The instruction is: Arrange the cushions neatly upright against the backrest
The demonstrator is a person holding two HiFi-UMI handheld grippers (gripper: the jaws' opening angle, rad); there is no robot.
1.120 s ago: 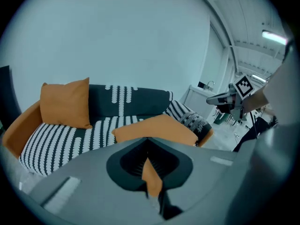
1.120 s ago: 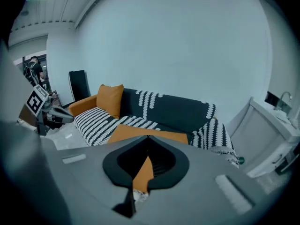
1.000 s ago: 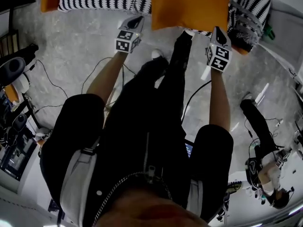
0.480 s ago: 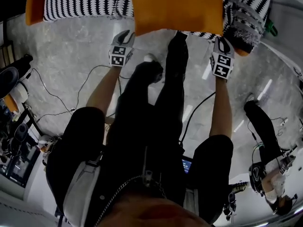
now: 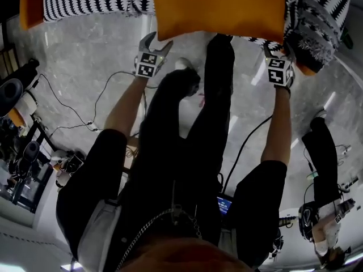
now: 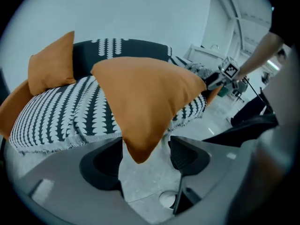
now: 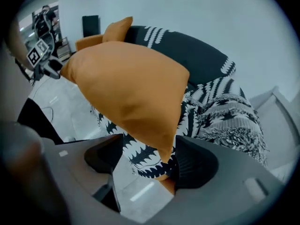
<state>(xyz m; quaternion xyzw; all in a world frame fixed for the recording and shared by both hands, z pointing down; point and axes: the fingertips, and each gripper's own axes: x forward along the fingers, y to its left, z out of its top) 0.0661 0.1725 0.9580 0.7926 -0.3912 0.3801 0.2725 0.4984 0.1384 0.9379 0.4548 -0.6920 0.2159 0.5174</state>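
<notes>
Left claw (image 6: 145,161), right claw (image 7: 150,161), jaws just opened wide, orange cushion (image 5: 218,7) corner loose between each pair

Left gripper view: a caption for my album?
Left gripper jaws just opened around the corner of an orange cushion, patterned sofa behind.

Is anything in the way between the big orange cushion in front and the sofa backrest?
Nothing visible. Only the patterned throw lies between the orange cushion and the backrest. A second cushion leans at the backrest's left end, off to the side. The orange cushion hides some of the throw.
</notes>
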